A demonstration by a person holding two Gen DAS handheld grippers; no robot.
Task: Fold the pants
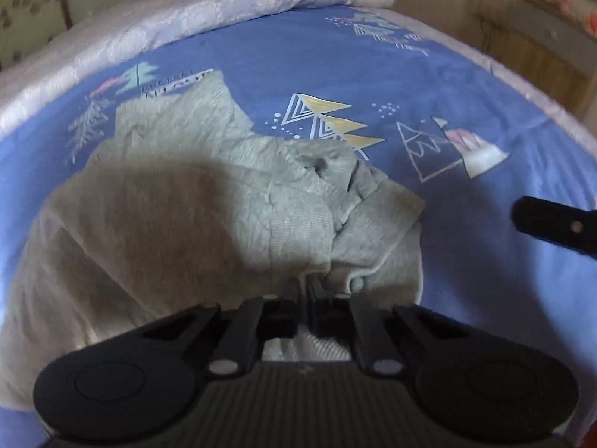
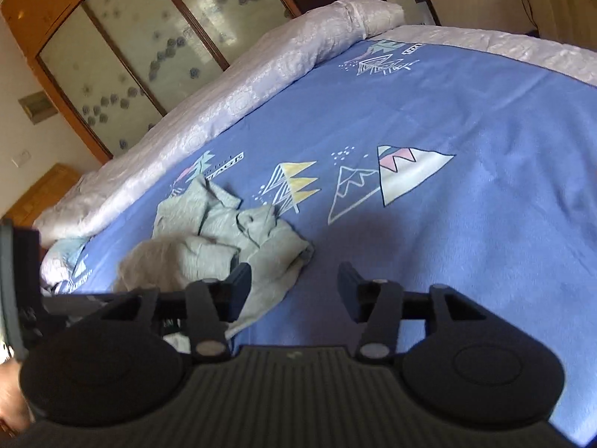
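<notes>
The pale grey-green pants (image 1: 209, 201) lie crumpled on the blue printed bedspread (image 1: 373, 59). My left gripper (image 1: 306, 283) is shut on a fold of the pants at their near edge. In the right wrist view the pants (image 2: 224, 231) lie left of centre. My right gripper (image 2: 294, 291) is open and empty, low over the bedspread (image 2: 447, 112), with its left finger by the pants' right edge. One right finger (image 1: 552, 224) shows at the right of the left wrist view.
A white quilted cover (image 2: 224, 104) runs along the bed's far side, with a pillow (image 2: 373, 11) at its end. A wardrobe with frosted sliding doors (image 2: 130, 48) stands behind the bed. A wooden cabinet (image 2: 41, 190) is at the left.
</notes>
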